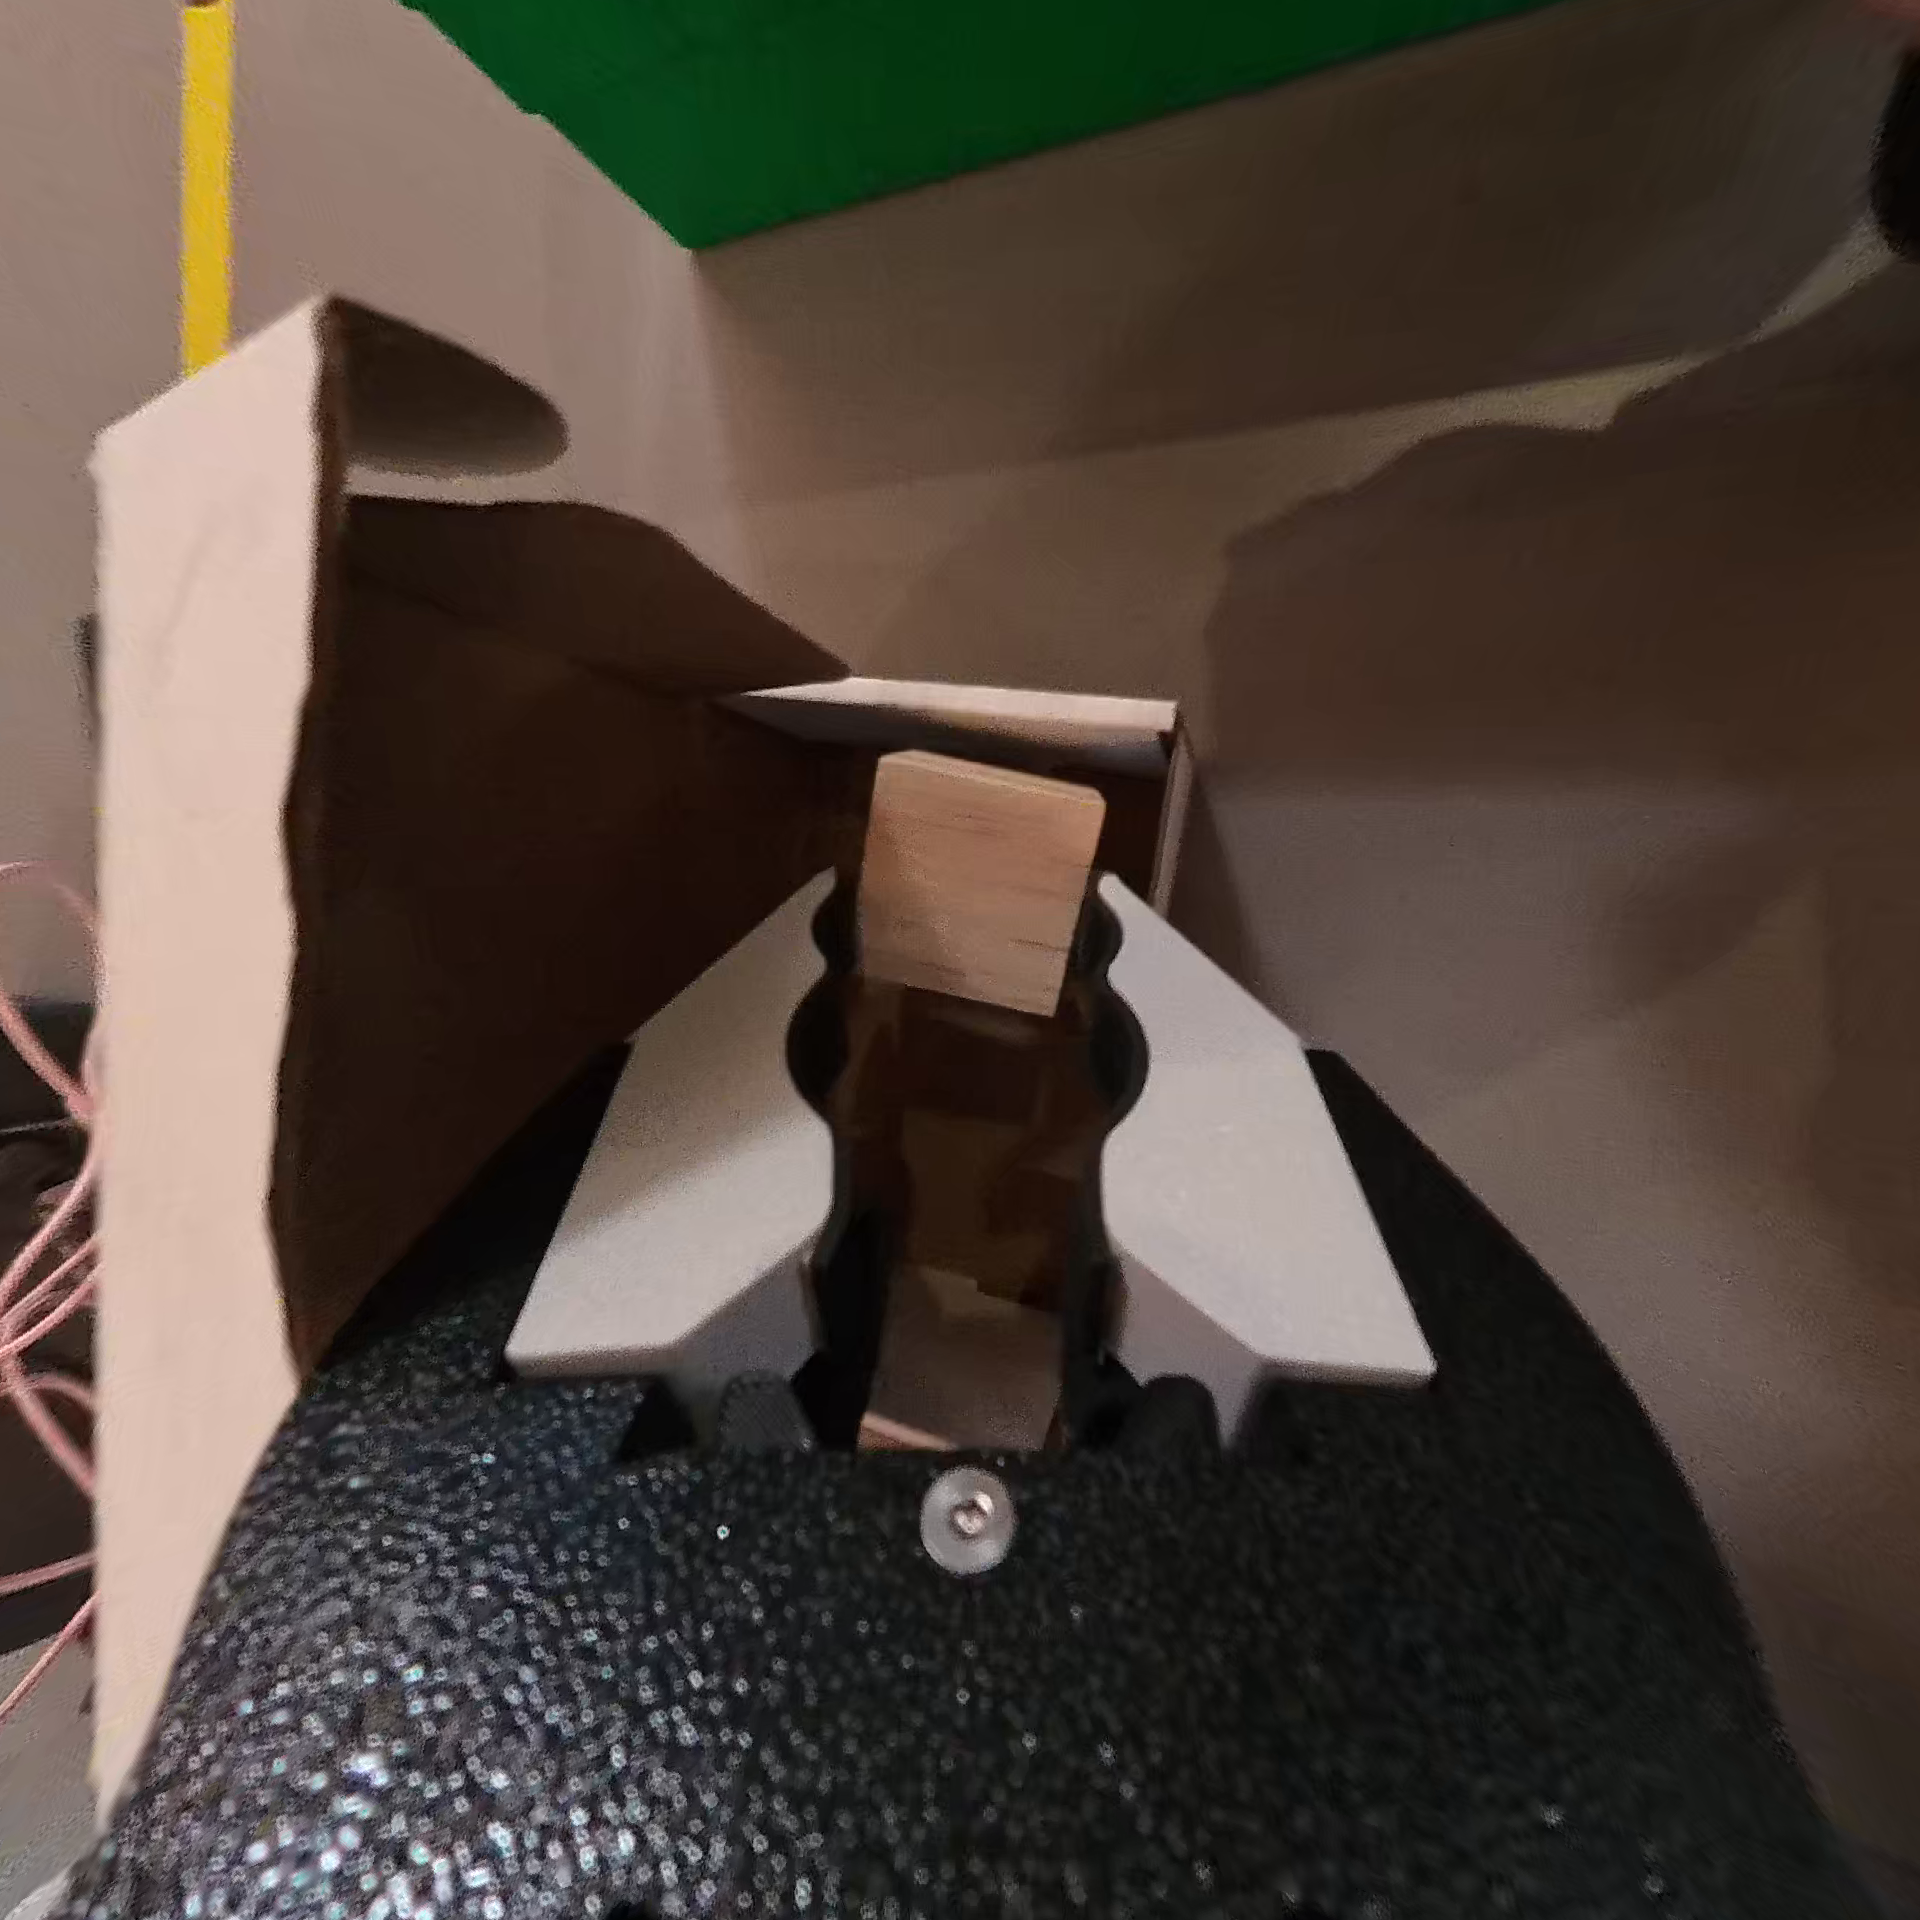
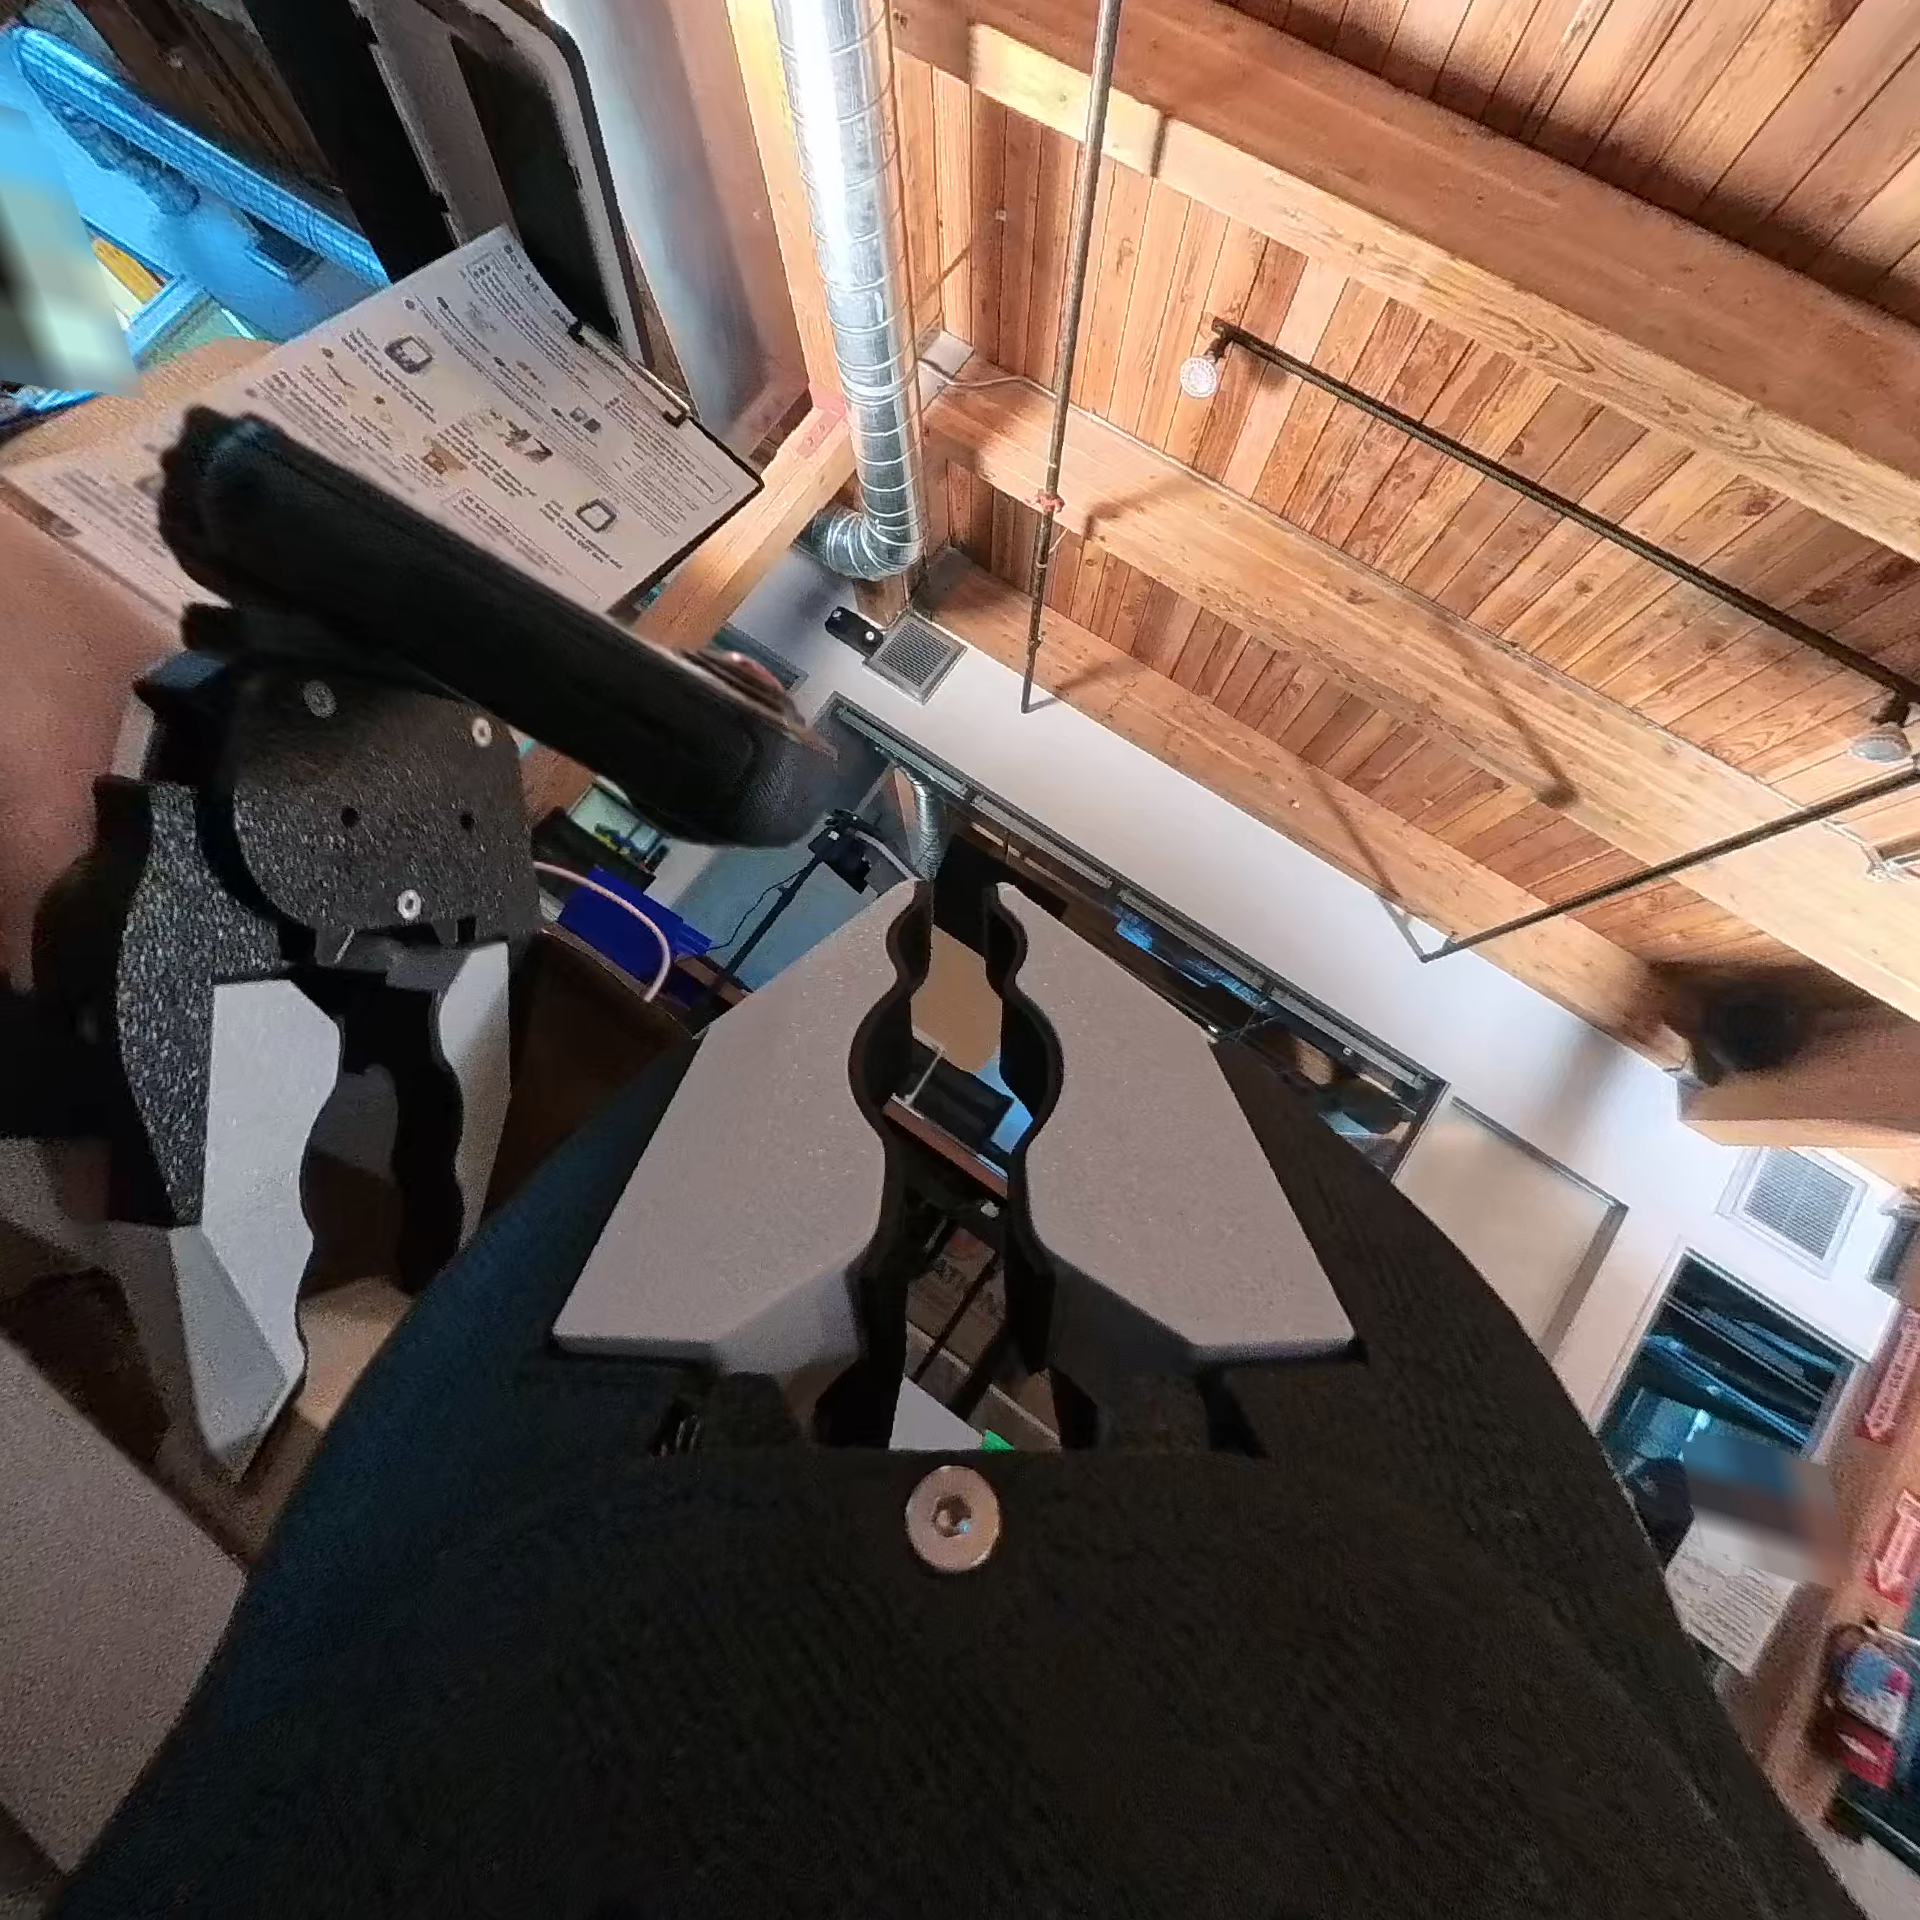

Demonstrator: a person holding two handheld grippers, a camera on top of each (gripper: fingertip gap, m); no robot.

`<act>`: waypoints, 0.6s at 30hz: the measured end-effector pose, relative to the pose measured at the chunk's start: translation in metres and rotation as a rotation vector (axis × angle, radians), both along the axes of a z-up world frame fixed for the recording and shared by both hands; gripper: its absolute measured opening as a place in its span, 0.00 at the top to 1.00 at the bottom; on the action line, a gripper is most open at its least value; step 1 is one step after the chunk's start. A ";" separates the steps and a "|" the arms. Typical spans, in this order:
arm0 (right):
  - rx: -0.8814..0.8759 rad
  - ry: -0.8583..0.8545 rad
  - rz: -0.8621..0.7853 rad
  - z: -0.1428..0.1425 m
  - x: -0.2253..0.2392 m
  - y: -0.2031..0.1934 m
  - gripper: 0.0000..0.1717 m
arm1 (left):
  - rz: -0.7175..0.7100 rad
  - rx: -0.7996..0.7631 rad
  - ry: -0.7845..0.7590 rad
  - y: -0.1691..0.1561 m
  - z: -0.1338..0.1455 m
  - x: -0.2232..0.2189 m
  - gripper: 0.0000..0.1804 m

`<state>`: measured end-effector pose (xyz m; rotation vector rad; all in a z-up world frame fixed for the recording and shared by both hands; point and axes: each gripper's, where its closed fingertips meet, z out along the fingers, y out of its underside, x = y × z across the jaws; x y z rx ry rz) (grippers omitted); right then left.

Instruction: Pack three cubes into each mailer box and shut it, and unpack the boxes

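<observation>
In the left wrist view my left gripper (image 1: 971, 920) is shut on a pale wooden cube (image 1: 977, 894). Both black pads press on the cube, which sits a little tilted. I hold it over the open brown mailer box (image 1: 520, 883), near the box's far wall (image 1: 966, 717). The box's lid (image 1: 197, 935) stands up on the left. My right gripper (image 2: 958, 914) points up at the ceiling, its fingers a narrow gap apart with nothing between them. The left gripper (image 2: 343, 1351) also shows at the left of the right wrist view, pointing down; the cube is hidden there.
A green block (image 1: 935, 104) and a yellow strip (image 1: 206, 187) lie beyond the box on the grey table (image 1: 1455, 935). Pink cables (image 1: 42, 1247) hang at the left. A person's hand (image 2: 52, 727) holds the left gripper below a printed sheet (image 2: 468, 416). One gripper's finger ends stand about 20 cm off the other's. The green block (image 1: 935, 104) is closer to my left gripper, around 15 cm from its tips; the right tips are 25 cm off.
</observation>
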<state>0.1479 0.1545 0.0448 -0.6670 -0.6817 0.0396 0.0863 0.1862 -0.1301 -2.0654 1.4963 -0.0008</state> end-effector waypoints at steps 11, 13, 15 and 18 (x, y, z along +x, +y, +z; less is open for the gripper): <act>-0.013 -0.024 0.010 -0.003 -0.005 0.000 0.95 | -0.023 -0.004 -0.079 -0.003 0.002 0.013 0.73; -0.009 -0.023 0.009 -0.003 -0.005 0.000 0.96 | -0.053 0.005 -0.101 -0.015 0.012 0.014 0.73; -0.008 -0.016 0.011 -0.002 -0.003 -0.001 0.96 | -0.106 0.029 -0.144 -0.036 0.032 0.013 0.73; -0.020 -0.004 0.017 -0.001 -0.001 0.000 0.96 | -0.173 0.135 -0.268 -0.067 0.080 -0.003 0.65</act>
